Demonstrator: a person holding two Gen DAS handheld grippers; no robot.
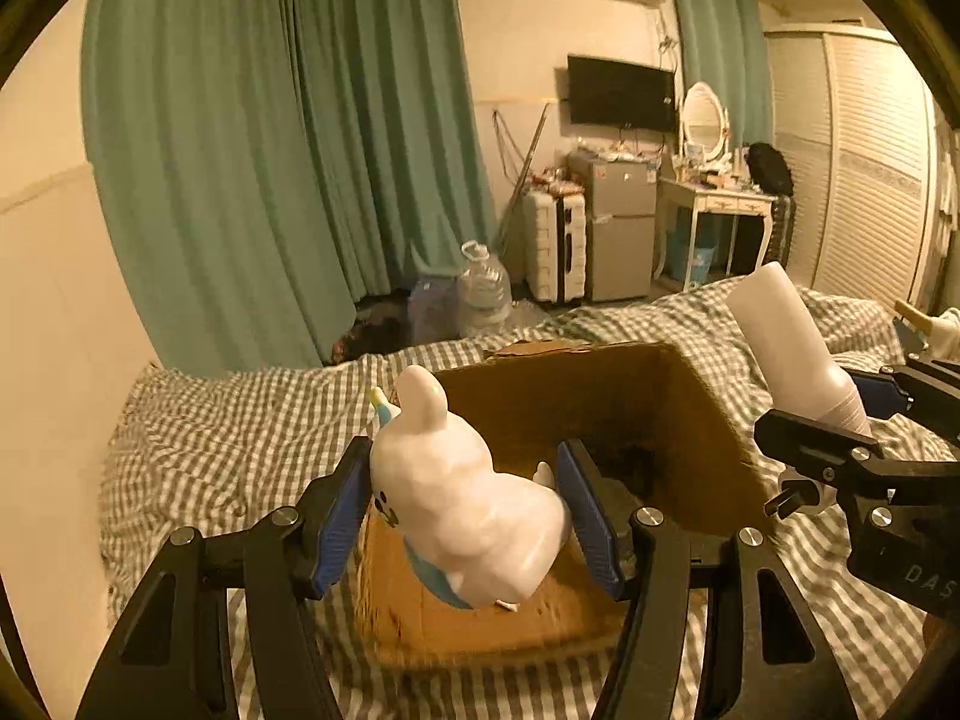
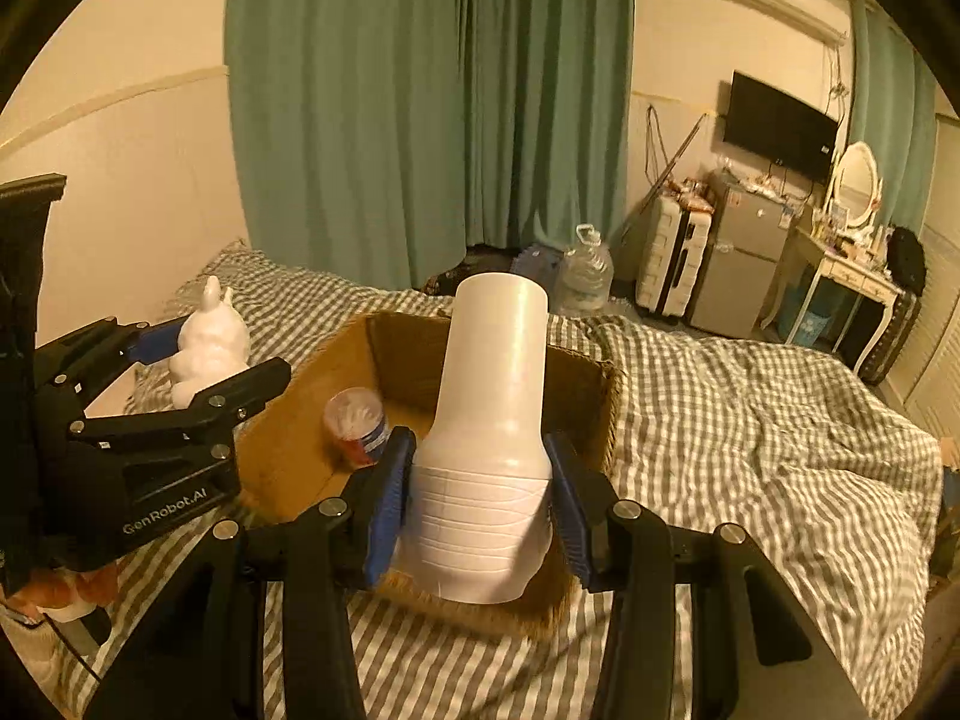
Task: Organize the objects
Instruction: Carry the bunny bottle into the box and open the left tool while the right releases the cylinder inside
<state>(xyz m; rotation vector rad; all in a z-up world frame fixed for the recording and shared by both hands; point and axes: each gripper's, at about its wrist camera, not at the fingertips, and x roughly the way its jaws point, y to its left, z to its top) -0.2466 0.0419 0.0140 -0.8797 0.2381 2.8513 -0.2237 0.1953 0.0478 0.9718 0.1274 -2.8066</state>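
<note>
My left gripper (image 1: 465, 516) is shut on a white rabbit figure (image 1: 456, 498) and holds it tilted above the near left corner of an open cardboard box (image 1: 600, 384) on the bed. The rabbit figure also shows in the right wrist view (image 2: 210, 339). My right gripper (image 2: 480, 498) is shut on a white bottle (image 2: 495, 420), held above the box's near edge. The bottle also shows in the left wrist view (image 1: 792, 348). A small clear cup with a red and blue label (image 2: 357, 420) lies inside the box (image 2: 414, 378).
The box rests on a bed with a grey checked cover (image 2: 750, 420). Green curtains (image 1: 288, 150) hang behind. A large water jug (image 1: 483, 288), a suitcase (image 1: 555, 246), a small fridge (image 1: 621, 222) and a dressing table (image 1: 714, 204) stand beyond the bed.
</note>
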